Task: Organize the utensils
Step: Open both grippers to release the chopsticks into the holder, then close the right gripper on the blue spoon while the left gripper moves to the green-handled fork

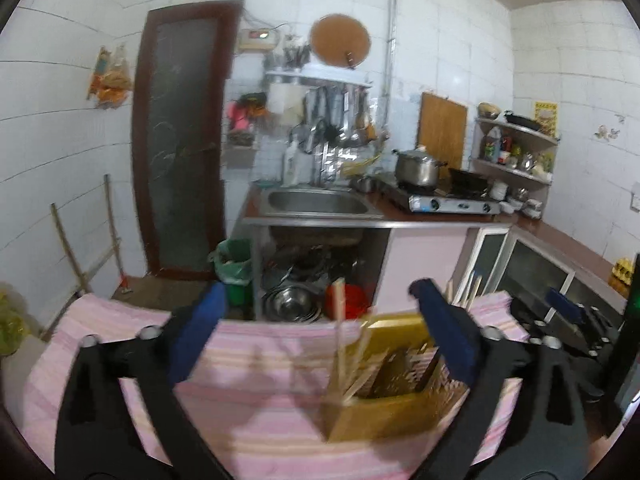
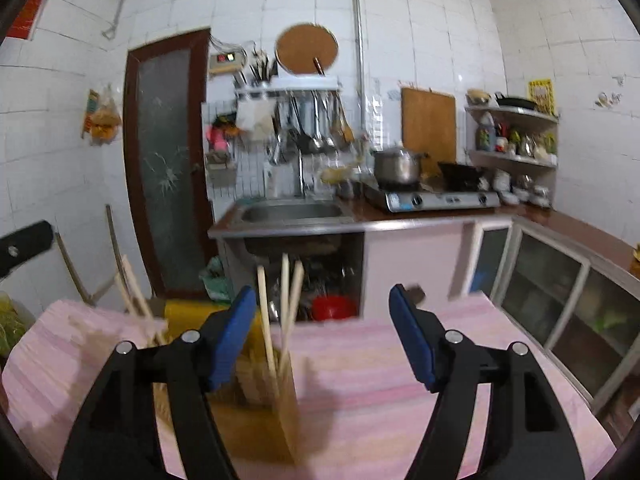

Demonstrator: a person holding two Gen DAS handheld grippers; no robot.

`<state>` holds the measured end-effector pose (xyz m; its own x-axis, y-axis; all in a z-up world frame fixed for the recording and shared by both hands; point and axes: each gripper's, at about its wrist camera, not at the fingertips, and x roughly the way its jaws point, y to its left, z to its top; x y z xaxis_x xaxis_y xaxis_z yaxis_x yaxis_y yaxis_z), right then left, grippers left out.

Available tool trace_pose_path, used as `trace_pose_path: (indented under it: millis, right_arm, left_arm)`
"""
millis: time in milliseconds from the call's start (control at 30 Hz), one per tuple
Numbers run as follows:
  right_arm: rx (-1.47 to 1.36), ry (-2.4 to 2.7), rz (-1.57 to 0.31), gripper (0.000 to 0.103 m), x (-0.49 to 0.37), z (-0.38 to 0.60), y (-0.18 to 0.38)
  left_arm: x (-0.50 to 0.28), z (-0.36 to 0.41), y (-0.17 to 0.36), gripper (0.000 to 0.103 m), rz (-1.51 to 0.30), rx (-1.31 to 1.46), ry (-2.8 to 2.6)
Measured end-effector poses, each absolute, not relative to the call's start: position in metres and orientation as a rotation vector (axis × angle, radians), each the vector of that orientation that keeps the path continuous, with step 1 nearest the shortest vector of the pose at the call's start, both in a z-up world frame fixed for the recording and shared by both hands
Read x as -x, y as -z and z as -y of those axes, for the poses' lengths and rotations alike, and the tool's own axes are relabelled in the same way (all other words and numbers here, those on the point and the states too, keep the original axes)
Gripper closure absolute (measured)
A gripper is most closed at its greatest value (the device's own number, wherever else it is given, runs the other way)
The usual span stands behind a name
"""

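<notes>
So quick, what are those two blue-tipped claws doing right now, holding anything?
Left gripper: open, holding nothing.
Right gripper: open, holding nothing; the chopsticks stand in the wooden holder below.

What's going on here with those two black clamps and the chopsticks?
A person is tidying utensils in a kitchen with a handheld gripper in each hand. On the pink striped tablecloth stands a yellowish holder with wooden chopsticks standing in it. Both the left gripper and the right gripper are open and hold nothing. The chopsticks are in the holder, not in either gripper's grasp.
</notes>
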<state>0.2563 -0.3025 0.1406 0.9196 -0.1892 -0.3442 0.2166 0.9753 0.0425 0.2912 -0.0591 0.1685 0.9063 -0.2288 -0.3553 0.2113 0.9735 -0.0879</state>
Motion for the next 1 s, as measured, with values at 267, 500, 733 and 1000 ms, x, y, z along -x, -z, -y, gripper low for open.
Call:
trace_pose_path:
  millis: [267, 500, 733, 1000]
  right_arm:
    - [-0.057, 0.214, -0.500, 0.018, -0.169, 0.270, -0.092]
    - [-0.073, 0.207, -0.674, 0.018, -0.128, 0.230, -0.026]
    - [-0.033, 0.206, -0.780, 0.018, -0.118, 0.192, 0.009]
    - [0.031, 0.210, -0.854, 0.019, -0.133, 0.163, 0.017]
  left_arm:
    - [-0.224, 0.003, -0.114, 0.005, -0.495, 0.014, 0.155]
    - [-0.189, -0.021, -0.034, 0.005, -0.698, -0.015, 0.151]
    - [-0.179, -0.038, 0.007, 0.005, -0.781, 0.012, 0.136]
    - [-0.186, -0.039, 0.024, 0.005, -0.823, -0.021, 0.100]
